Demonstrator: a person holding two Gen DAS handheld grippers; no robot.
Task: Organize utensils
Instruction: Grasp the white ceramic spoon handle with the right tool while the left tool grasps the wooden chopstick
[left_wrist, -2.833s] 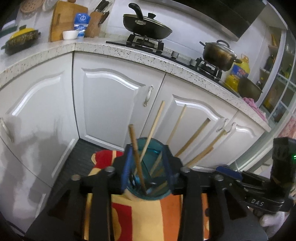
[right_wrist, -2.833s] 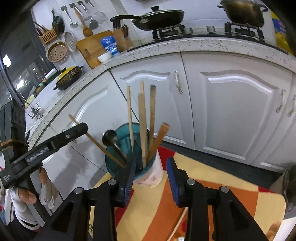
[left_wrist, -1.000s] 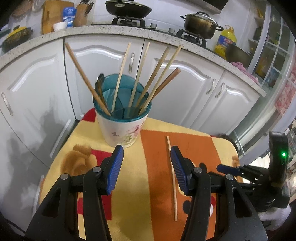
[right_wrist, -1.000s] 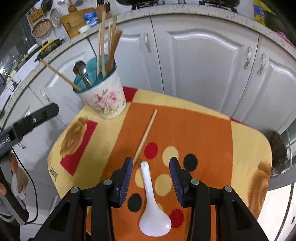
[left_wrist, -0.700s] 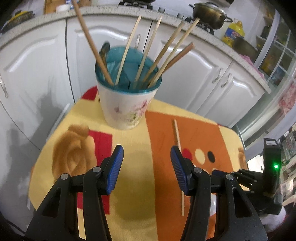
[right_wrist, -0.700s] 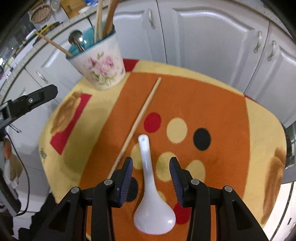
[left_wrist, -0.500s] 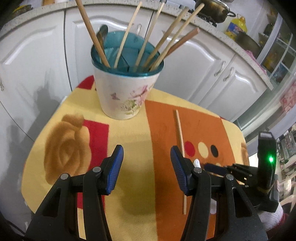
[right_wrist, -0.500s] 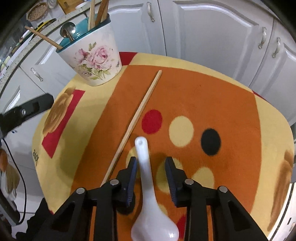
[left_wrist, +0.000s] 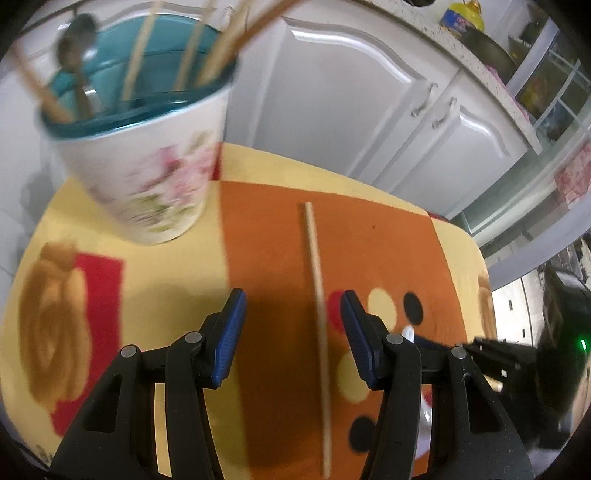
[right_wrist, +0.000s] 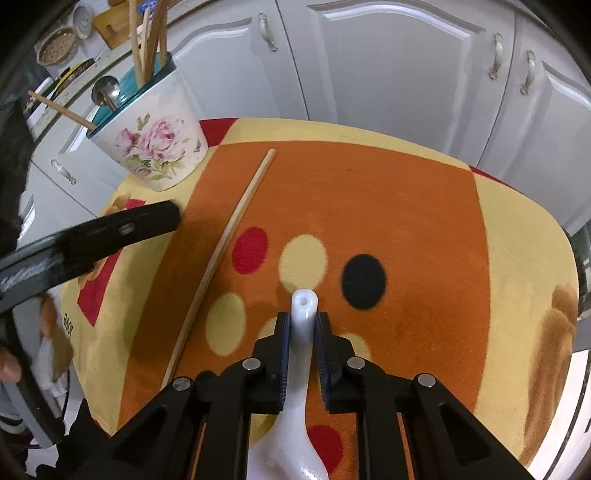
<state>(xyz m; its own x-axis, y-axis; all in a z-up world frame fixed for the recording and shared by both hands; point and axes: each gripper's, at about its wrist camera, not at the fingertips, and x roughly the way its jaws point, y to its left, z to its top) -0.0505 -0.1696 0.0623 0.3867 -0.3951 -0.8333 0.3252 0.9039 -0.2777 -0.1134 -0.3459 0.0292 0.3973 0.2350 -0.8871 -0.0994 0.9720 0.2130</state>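
A floral utensil pot with a teal rim holds several wooden chopsticks and a metal spoon; it stands at the table's far left, also in the right wrist view. A loose wooden chopstick lies on the orange cloth, between the jaws of my open left gripper; it also shows in the right wrist view. My right gripper is shut on the handle of a white ceramic spoon, whose bowl lies toward the camera.
The table wears an orange and yellow cloth with dots. White kitchen cabinets stand close behind it. The left gripper's body reaches in over the table's left side in the right wrist view.
My right gripper has dropped onto the white spoon and closed on its handle. My left gripper has moved down and right, so the loose chopstick lies between its jaws.
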